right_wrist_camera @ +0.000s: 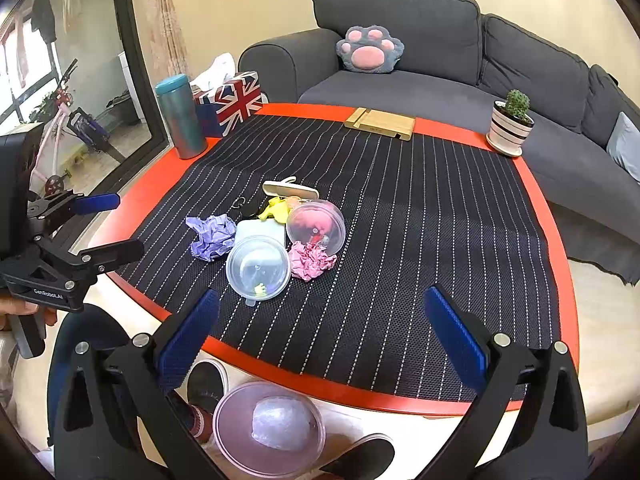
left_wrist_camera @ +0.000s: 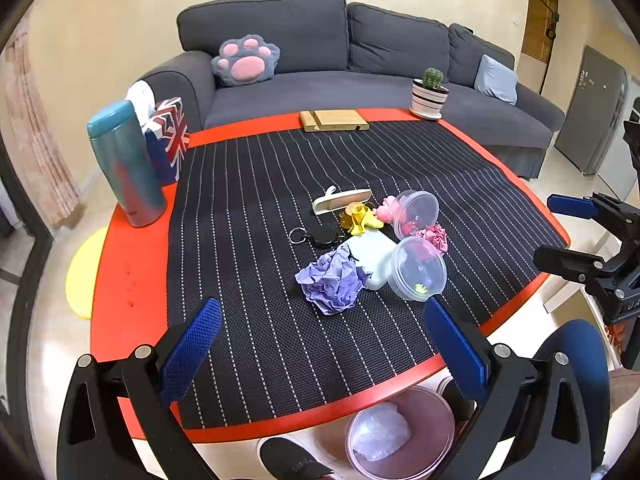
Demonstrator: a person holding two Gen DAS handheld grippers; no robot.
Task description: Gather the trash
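A pile sits mid-table on the black striped mat [left_wrist_camera: 256, 208]: a crumpled purple paper [left_wrist_camera: 330, 280] [right_wrist_camera: 211, 236], a crumpled pink paper [left_wrist_camera: 434, 237] [right_wrist_camera: 311, 260], two clear plastic cups on their sides [left_wrist_camera: 418, 268] [right_wrist_camera: 258, 267] [right_wrist_camera: 316, 224], a pale blue flat item [left_wrist_camera: 374, 256], yellow and pink toys [left_wrist_camera: 362, 218], a black key reel [left_wrist_camera: 322, 236] and a white clip [left_wrist_camera: 340, 200]. A pink bin [left_wrist_camera: 400, 434] [right_wrist_camera: 268, 428] with a clear bag stands on the floor below the table's near edge. My left gripper [left_wrist_camera: 320, 344] and right gripper [right_wrist_camera: 320, 332] are both open and empty, above the near edge.
A teal bottle [left_wrist_camera: 126, 164] and a Union Jack tissue box [left_wrist_camera: 170, 136] stand at the table's left. A wooden stand [left_wrist_camera: 334, 120] and a potted cactus [left_wrist_camera: 430, 94] are at the far edge. A grey sofa [left_wrist_camera: 320, 60] lies behind. My shoes show beside the bin.
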